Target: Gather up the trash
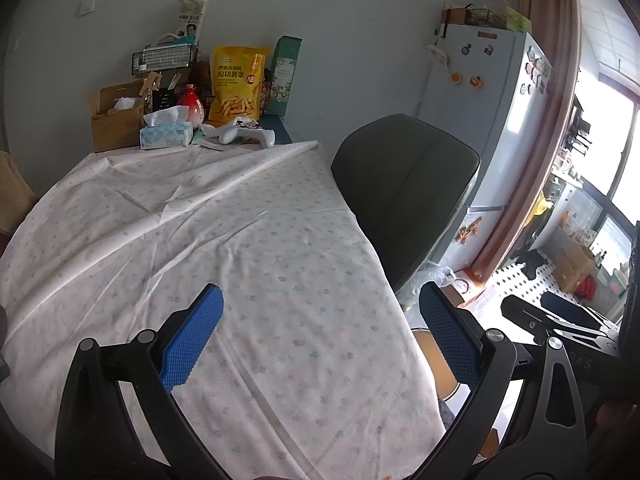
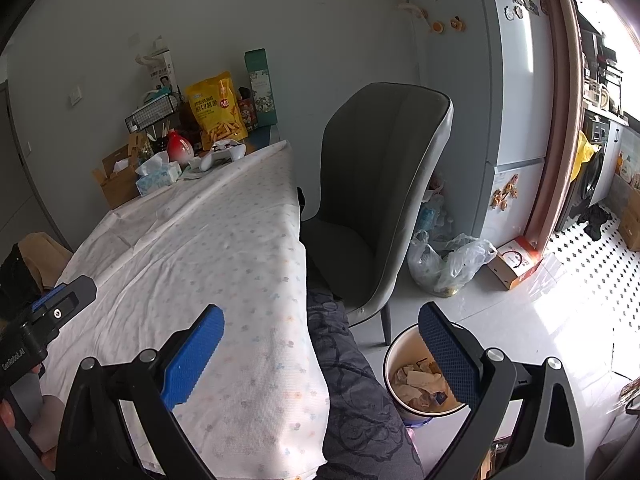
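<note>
Trash fills the bin (image 2: 420,384) on the floor at the near right, just past the table's right edge: crumpled paper scraps (image 2: 414,380) lie inside its white rim. The right gripper (image 2: 320,354) hangs released, blue pads wide apart, with one finger over the cloth and the other over the bin, grasping nothing. The left gripper (image 1: 320,336) is likewise spread wide and empty above the near part of the floral tablecloth (image 1: 200,220). Along the far edge of the table stand a yellow snack bag (image 1: 236,84), a tissue box (image 1: 166,134), a white game controller (image 1: 250,132), a red-and-white vase (image 1: 191,108) and a cardboard box (image 1: 116,120). A grey chair (image 2: 376,184) sits at the table's right side. Beyond it, beside the fridge (image 2: 504,80), a clear plastic bag (image 2: 444,260) slumps on the floor near a small orange-and-white carton (image 2: 516,262).
</note>
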Demonstrator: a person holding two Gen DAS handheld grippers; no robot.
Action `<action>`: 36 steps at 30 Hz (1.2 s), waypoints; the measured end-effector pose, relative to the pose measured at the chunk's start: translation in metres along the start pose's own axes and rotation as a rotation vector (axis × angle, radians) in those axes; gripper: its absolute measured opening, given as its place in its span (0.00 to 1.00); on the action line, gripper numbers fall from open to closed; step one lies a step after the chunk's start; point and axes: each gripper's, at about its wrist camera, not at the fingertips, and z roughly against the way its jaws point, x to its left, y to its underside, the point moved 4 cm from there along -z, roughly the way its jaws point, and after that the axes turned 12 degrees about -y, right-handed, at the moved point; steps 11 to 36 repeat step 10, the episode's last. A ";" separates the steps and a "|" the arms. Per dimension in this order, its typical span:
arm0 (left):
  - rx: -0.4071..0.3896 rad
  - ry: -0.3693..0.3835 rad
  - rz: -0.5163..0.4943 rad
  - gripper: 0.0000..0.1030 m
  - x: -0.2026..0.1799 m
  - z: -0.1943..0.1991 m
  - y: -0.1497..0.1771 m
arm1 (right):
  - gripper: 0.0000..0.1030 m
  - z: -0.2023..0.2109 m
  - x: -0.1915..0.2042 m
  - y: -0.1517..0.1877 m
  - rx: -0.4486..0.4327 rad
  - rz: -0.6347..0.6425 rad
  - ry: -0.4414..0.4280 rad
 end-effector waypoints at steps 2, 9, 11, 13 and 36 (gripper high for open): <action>0.004 0.001 -0.001 0.95 0.000 -0.001 0.000 | 0.93 0.000 0.000 0.000 0.001 -0.001 0.000; 0.010 0.003 0.005 0.95 0.002 -0.004 0.001 | 0.93 -0.002 0.000 0.002 0.004 0.002 -0.003; 0.011 0.002 0.006 0.95 0.002 -0.005 0.001 | 0.93 -0.002 0.000 0.003 0.006 0.003 -0.005; 0.011 0.002 0.006 0.95 0.002 -0.005 0.001 | 0.93 -0.002 0.000 0.003 0.006 0.003 -0.005; 0.011 0.002 0.006 0.95 0.002 -0.005 0.001 | 0.93 -0.002 0.000 0.003 0.006 0.003 -0.005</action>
